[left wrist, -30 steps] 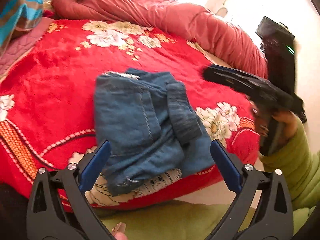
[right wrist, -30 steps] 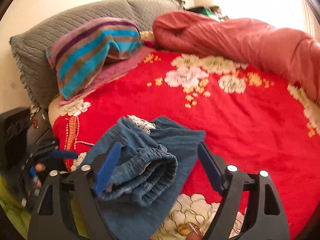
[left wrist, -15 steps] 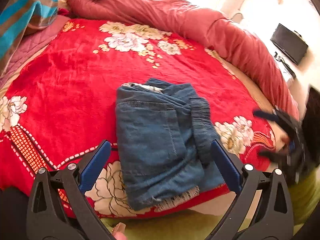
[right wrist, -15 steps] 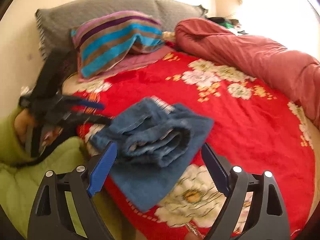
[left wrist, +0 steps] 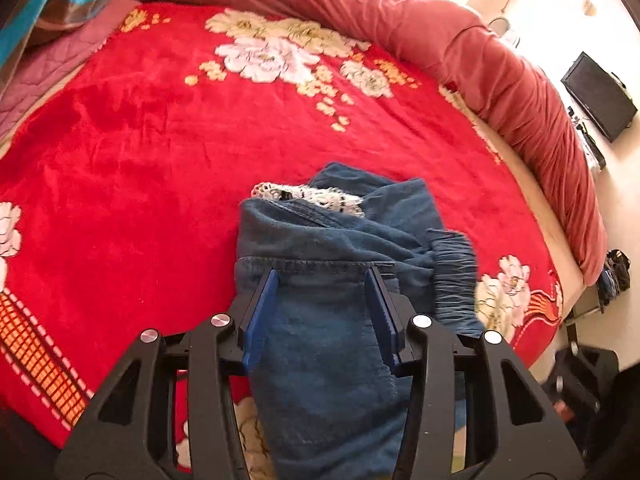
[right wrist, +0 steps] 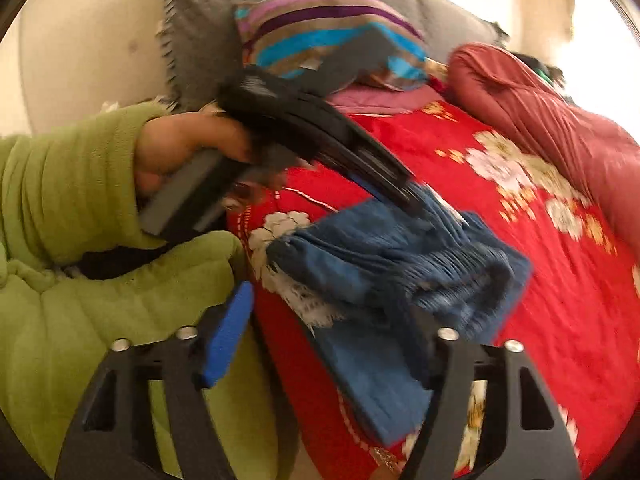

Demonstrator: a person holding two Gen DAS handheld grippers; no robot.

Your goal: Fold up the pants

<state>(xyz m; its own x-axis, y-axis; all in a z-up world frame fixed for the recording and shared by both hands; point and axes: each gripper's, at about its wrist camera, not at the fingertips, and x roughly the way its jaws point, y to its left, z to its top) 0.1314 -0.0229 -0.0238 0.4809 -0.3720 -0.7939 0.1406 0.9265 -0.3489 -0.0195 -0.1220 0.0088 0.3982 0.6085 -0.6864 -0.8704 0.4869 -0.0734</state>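
Left gripper (left wrist: 324,300): your jaws are closing, narrower than a second ago, with denim between the blue pads.
Right gripper (right wrist: 332,336): your jaws are closing; pants edge between them, grip unclear.
Pants (left wrist: 344,248): folded bundle at the near edge of the red blanket (left wrist: 160,140), nearer than before.

open red blanket (left wrist: 168,152), rolled quilt (left wrist: 500,72) edging far side
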